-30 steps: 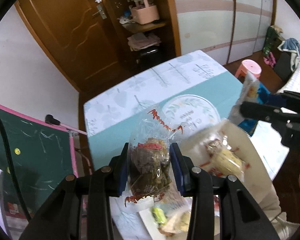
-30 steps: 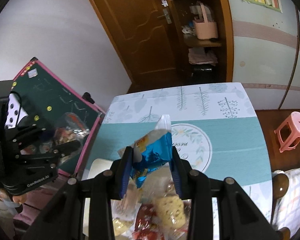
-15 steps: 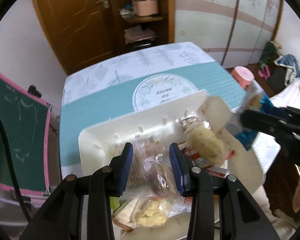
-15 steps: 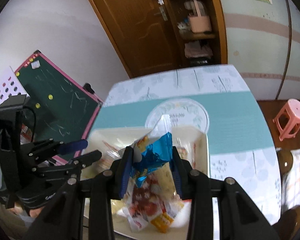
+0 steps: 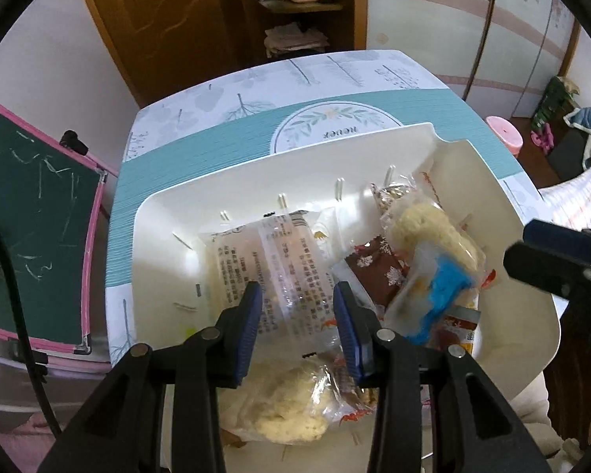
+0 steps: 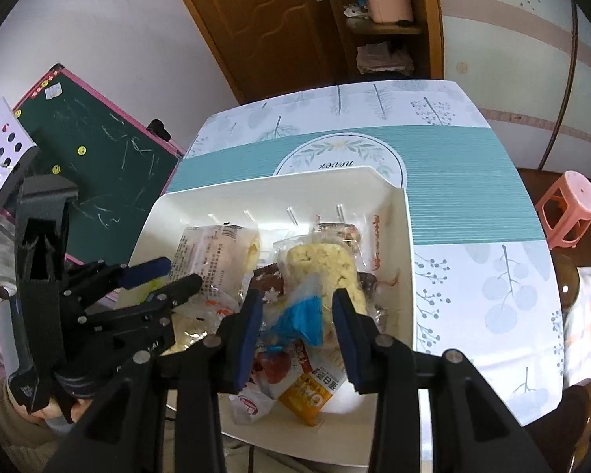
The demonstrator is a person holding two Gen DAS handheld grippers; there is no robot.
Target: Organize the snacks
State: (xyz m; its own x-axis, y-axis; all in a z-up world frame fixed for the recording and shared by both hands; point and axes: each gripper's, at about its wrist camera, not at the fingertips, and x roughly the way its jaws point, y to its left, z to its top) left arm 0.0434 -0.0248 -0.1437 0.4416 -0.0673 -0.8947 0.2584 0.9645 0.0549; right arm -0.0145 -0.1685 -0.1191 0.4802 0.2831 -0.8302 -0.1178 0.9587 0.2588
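A white tray (image 5: 492, 197) sits on the bench (image 6: 472, 181), which is covered with a teal and leaf-print cloth, and it serves as the landmark for everything else. Inside the tray lies a heap of wrapped snacks.

The left tongs (image 5: 297, 307) point down over the tray's left half, their blue pads narrowly apart and pressed on a clear packet with printed text (image 5: 279, 260), which reaches down among the other snacks.

The right tongs (image 6: 297, 311) hang over the tray's near right part, closed on a blue and clear wrapper (image 6: 303, 315). Just beyond it in the tray lies a pale yellow puffed snack (image 6: 319, 264), with a brown wrapper (image 6: 270, 282) beside it and an orange packet (image 6: 315, 394) at the tray's near edge.
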